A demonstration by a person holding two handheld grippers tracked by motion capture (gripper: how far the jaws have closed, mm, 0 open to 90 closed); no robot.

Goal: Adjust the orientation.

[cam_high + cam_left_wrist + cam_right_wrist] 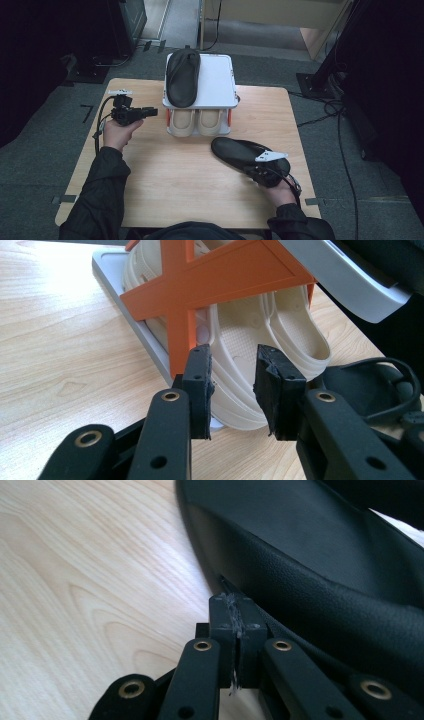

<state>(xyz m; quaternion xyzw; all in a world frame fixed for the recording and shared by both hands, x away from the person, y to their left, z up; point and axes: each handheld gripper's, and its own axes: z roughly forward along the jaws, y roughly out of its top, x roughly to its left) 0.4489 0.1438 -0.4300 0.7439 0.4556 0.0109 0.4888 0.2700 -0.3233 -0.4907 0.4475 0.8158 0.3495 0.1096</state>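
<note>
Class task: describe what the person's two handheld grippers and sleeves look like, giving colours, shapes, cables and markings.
Both grippers are black. The left gripper and the right gripper each carry a pale grey three-cornered plate on top and trail a black cable. Their linkage arms show brass-ringed pivot holes, and the fingers end in block-shaped black pads with rough, worn edges. The person wears dark sleeves.

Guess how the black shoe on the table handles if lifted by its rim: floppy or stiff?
Probably somewhat floppy: the right tongs pinch only a thin edge of the black shoe, so the toe may sag. Its grained, leather-like upper looks soft, not slick. Flat and low on the table, it is unlikely to roll or tip.
</note>
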